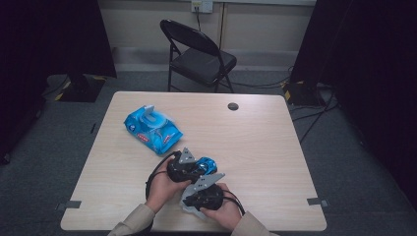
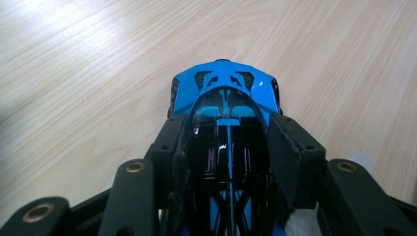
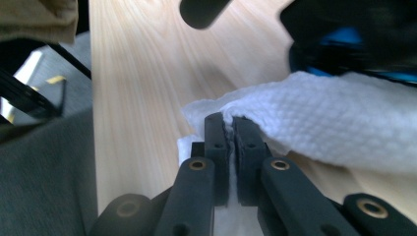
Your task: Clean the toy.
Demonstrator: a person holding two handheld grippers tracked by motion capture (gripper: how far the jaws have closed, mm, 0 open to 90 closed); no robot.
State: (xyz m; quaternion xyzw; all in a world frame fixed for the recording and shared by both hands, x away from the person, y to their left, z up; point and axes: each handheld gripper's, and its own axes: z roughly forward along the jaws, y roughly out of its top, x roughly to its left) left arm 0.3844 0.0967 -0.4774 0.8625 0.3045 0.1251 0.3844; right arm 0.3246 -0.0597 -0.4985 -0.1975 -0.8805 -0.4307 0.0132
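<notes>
At the near edge of the wooden counter (image 1: pixel 255 128), the person's two hands come in from below, each with a gripper. The right gripper (image 1: pixel 193 198) is the nearest one. Its fingers (image 3: pixel 215 132) are pressed together and they pinch a fold of a white wipe (image 3: pixel 334 123); the thin cloth is squeezed in the narrow gap between the two pads. The wipe spreads out to the side of the fingers and lies on the counter, and in the right gripper view its far part reaches under the blue toy car. In the high view a small part of the wipe (image 1: pixel 186 205) shows beside the right hand (image 1: pixel 223 211).

Just beyond it is the left gripper (image 1: pixel 199 167), held by the left hand (image 1: pixel 160 187). Its fingers (image 2: pixel 287 147) are half spread and they clamp the blue and black toy car (image 2: pixel 226 113) from both sides; the pads touch the sides of the car body. The front of the car sticks out past the fingertips, above the counter surface.

Farther away, toward the left part of the counter, lies a blue pack of wet wipes (image 1: pixel 152 129), well apart from both grippers, with its lid flap open. Behind the counter a black folding chair (image 1: pixel 199 56) stands on the grey floor.
</notes>
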